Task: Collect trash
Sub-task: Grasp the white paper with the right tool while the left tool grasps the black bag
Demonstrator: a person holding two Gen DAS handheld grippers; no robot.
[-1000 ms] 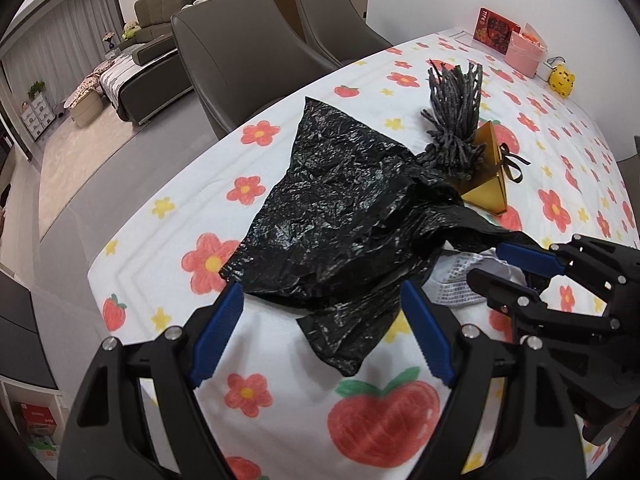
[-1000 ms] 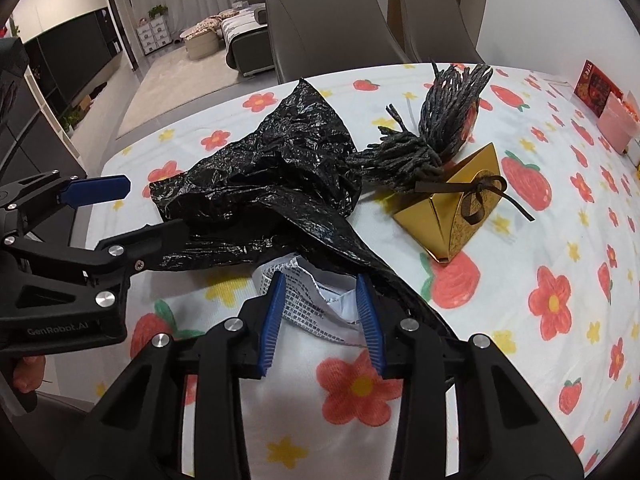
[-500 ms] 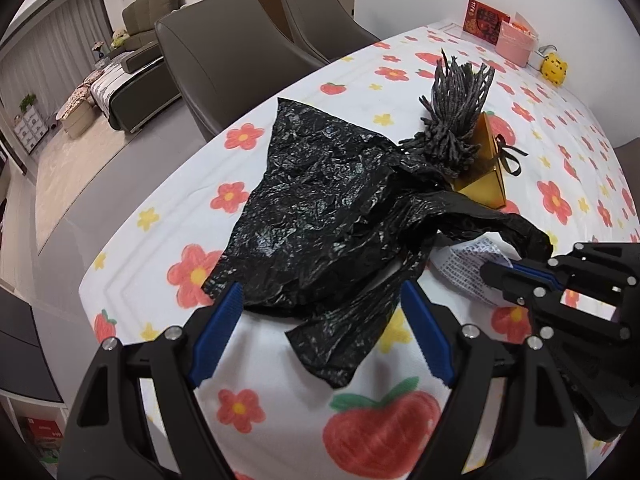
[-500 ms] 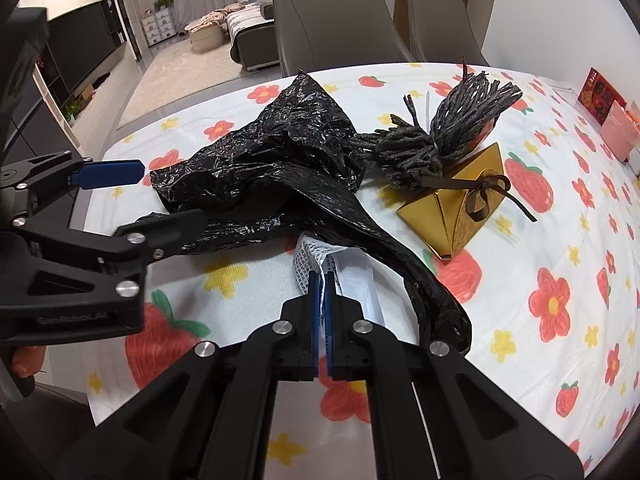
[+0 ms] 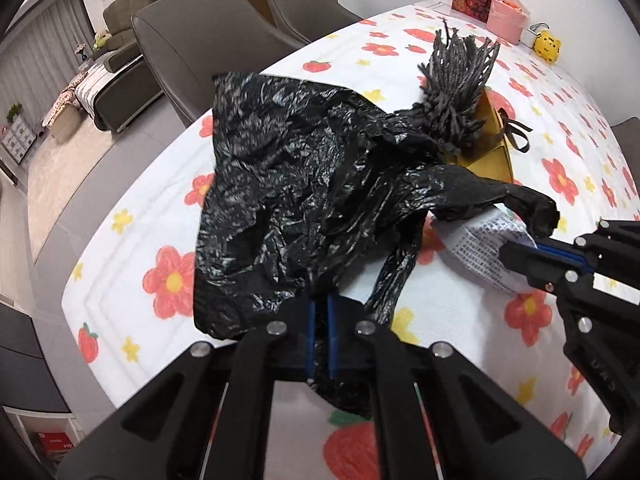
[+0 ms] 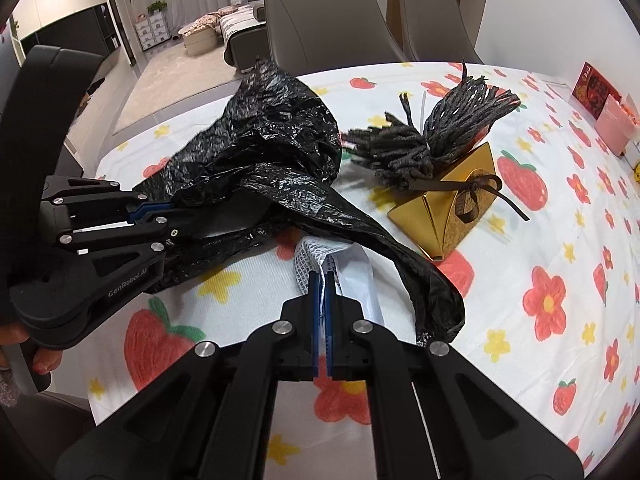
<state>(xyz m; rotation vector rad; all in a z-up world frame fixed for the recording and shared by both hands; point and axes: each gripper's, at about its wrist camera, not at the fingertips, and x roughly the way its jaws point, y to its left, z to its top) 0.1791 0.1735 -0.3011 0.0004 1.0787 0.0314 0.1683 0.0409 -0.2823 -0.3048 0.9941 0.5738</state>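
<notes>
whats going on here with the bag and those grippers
A person is collecting trash at a flowered table. The left gripper is shut on the edge of a black trash bag, and the right gripper is shut on a crumpled printed wrapper. A dark cord bundle and a gold gift box lie beside the bag.

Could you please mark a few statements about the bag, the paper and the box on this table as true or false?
1. The left claw is shut on the black bag. True.
2. The right claw is open above the table. False: it is shut on the printed paper.
3. The gold box has a brown ribbon. True.
4. The cord bundle lies inside the bag. False: it lies outside, by the box.
5. Two chairs stand behind the table. True.
</notes>
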